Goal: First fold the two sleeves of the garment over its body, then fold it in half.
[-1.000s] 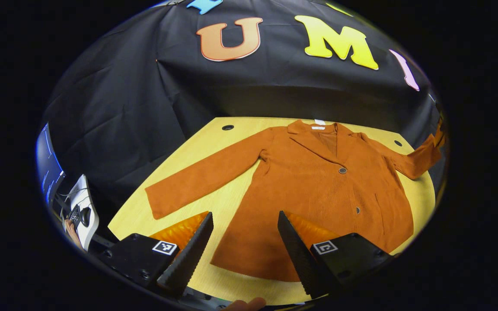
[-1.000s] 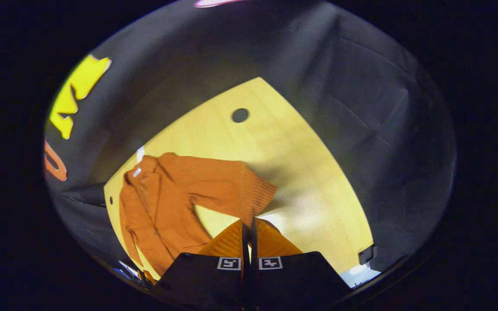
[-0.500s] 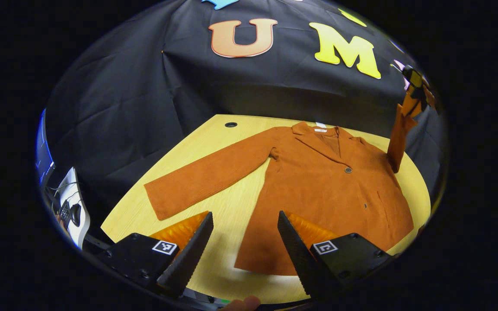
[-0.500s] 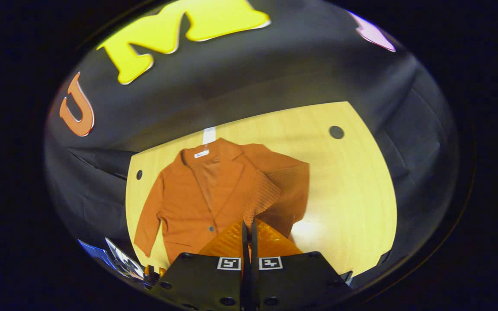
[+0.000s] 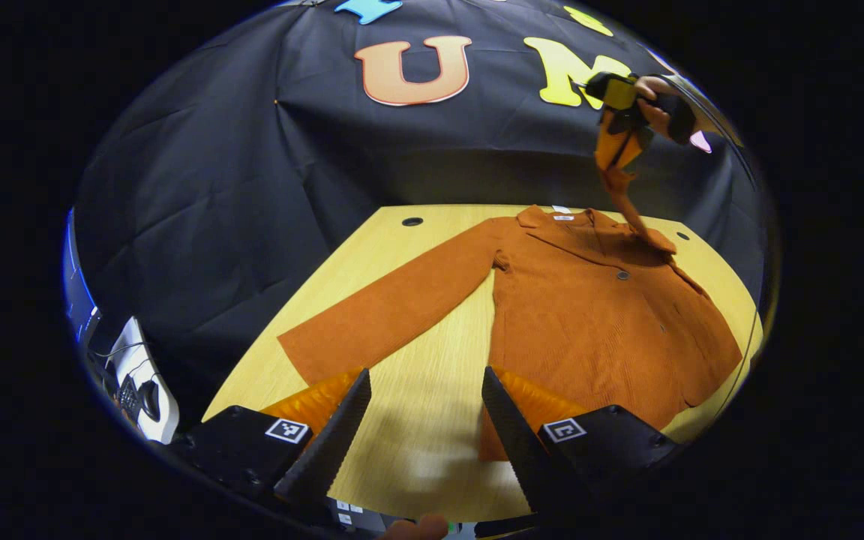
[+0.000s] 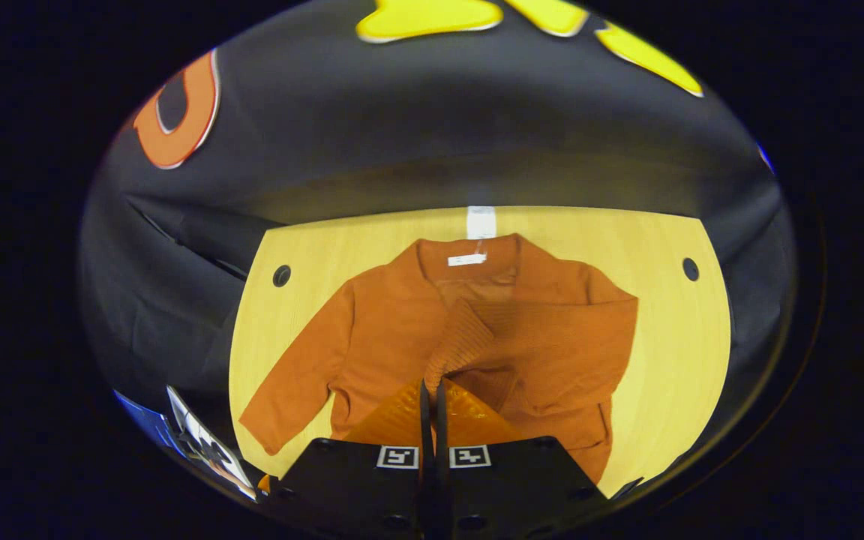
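The right gripper (image 6: pixel 430 386) has its fingers clamped on the right sleeve (image 6: pixel 469 341), held above the jacket (image 5: pixel 612 322) body. The left gripper (image 5: pixel 424 420), fingers apart, hovers; the left sleeve (image 5: pixel 394 307) ahead remains unfolded on the table (image 5: pixel 402 420). The half-fold is pending.

Rust-orange ribbed-knit jacket (image 5: pixel 589 322) with small dark round buttons (image 5: pixel 622 276) and a white neck label (image 6: pixel 467 259), pale yellow wood-grain table (image 5: pixel 402 375) with dark round holes (image 5: pixel 412 222), plain black creased cloth wall (image 5: pixel 237 172), white paper tag (image 6: pixel 481 222) at the collar
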The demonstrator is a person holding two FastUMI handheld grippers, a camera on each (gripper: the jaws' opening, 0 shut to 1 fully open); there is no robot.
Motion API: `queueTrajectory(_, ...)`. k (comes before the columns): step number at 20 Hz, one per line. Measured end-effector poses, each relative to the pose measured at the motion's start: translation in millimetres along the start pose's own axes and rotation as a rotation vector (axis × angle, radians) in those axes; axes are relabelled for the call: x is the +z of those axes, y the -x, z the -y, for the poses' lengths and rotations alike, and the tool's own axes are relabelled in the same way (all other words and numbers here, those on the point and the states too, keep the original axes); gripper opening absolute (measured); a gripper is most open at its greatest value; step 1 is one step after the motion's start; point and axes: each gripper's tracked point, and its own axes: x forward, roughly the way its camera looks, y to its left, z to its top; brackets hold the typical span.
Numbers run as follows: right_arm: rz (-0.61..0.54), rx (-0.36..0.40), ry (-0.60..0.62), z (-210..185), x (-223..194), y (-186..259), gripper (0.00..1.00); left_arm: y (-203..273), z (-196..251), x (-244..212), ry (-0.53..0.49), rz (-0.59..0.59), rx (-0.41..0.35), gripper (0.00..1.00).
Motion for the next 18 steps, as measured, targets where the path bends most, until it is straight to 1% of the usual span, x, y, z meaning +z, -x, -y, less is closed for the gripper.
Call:
queueTrajectory(2, -0.042, 0.009, 0.029, -27.3, -12.2, -28.8, 0.00, -0.9, 2.5, -3.4, 0.033, -0.016, -0.008, 0.96)
queueTrajectory(5, -0.108, -0.001, 0.077, -54.6, -38.7, -73.6, 0.01, -1.4, -3.0, -7.5, 0.051, -0.031, 0.007, 0.96)
queueTrajectory(7, -0.129, -0.009, 0.089, -64.0, -51.0, -100.3, 0.01, 2.1, -10.4, -9.9, 0.044, -0.029, 0.020, 0.96)
queueTrajectory(9, -0.125, -0.044, 0.080, -65.8, -58.1, -123.1, 0.00, 5.8, -16.4, -10.3, 0.031, -0.022, 0.031, 0.96)
queueTrajectory(10, -0.124, -0.042, 0.074, -69.7, -61.8, -132.0, 0.01, 7.4, -17.9, -12.3, 0.030, -0.027, 0.033, 0.96)
queueTrajectory(13, -0.142, -0.043, 0.053, -72.2, -68.2, -150.5, 0.01, 14.3, -18.4, -18.0, 0.053, -0.042, 0.043, 0.96)
queueTrajectory(15, -0.134, -0.044, 0.063, -72.5, -65.3, -155.5, 0.03, 18.7, -16.5, -24.3, 0.064, -0.062, 0.039, 0.96)
queueTrajectory(16, -0.127, -0.041, 0.069, -73.6, -62.6, -155.8, 0.04, 21.0, -15.4, -26.6, 0.076, -0.073, 0.036, 1.00)
queueTrajectory(17, -0.120, -0.034, 0.066, -75.9, -59.4, -152.0, 0.06, 23.0, -13.8, -27.1, 0.094, -0.077, 0.034, 0.95)
queueTrajectory(18, -0.112, -0.009, 0.061, -81.7, -58.5, -148.3, 0.06, 24.7, -13.0, -26.6, 0.107, -0.080, 0.036, 0.96)
